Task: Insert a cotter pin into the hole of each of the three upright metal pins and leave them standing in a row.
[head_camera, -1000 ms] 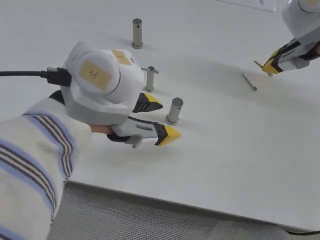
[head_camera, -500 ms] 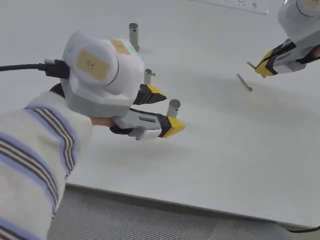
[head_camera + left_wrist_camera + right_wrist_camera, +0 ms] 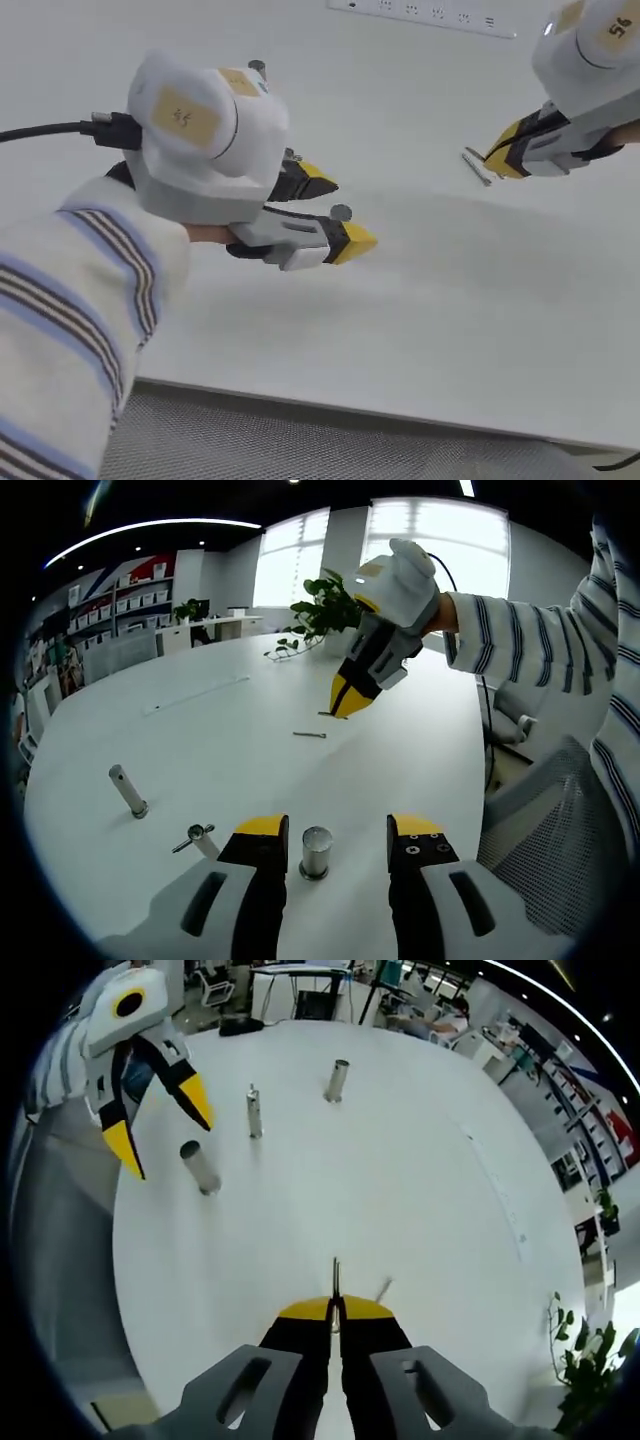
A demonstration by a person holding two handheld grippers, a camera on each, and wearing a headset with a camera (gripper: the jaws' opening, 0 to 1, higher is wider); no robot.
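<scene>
So the bench (image 3: 450,300) is a big plain white top, rounded at the edges, with a bit of sheen. At the top of the head view a white power strip (image 3: 420,13) lies on it, and grey mesh (image 3: 300,440) shows below its near edge. The room is an open office. In the left gripper view there are bright windows (image 3: 440,540) at the top, a leafy plant (image 3: 320,615) in front of them, and shelves (image 3: 130,595) at the upper left.

The left gripper (image 3: 338,842) sits low over the bench with its jaws apart. The nearest metal pin (image 3: 316,852) stands upright between them, with a gap on each side. To its left in that view is the middle metal pin (image 3: 203,840), which has an inserted cotter pin (image 3: 183,844) through its top. Further left, the far metal pin (image 3: 128,790) looks bare as far as I can tell.

The right gripper (image 3: 335,1312) has its jaws squeezed together on the held cotter pin (image 3: 335,1278), which pokes straight out past the tips. A loose cotter pin (image 3: 382,1288) lies flat on the bench just to the right of it. The three metal pins run in a line across the upper left of the right gripper view. In the head view a striped sleeve (image 3: 70,300) is in the lower left.
</scene>
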